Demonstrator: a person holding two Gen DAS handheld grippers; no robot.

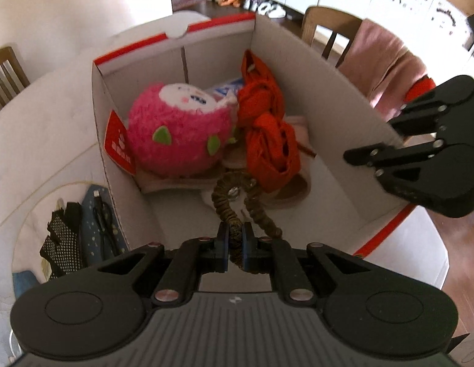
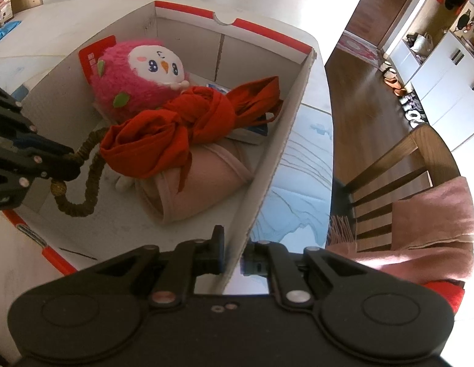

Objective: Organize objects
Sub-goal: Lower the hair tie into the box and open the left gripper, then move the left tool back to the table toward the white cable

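On the white surface (image 1: 38,140), the left gripper (image 1: 235,238) fingers pinch a brown beaded bracelet (image 1: 237,195) over the red-edged cardboard box (image 1: 313,70); at three o'clock, the right gripper (image 2: 233,257) clamps its wall, steadying it.

White cardboard box with red rim (image 1: 328,98) is holding fuzzy pink plush toy with green leaf patches (image 1: 178,134), knotted red cloth (image 1: 267,140), brown beaded loop (image 1: 237,195).

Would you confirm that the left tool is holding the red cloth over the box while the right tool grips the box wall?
Not quite: the left tool is shut on the brown bead string, not the red cloth, which lies in the box beside the pink plush toy. The left wrist view shows this. The right tool does grip the box wall.
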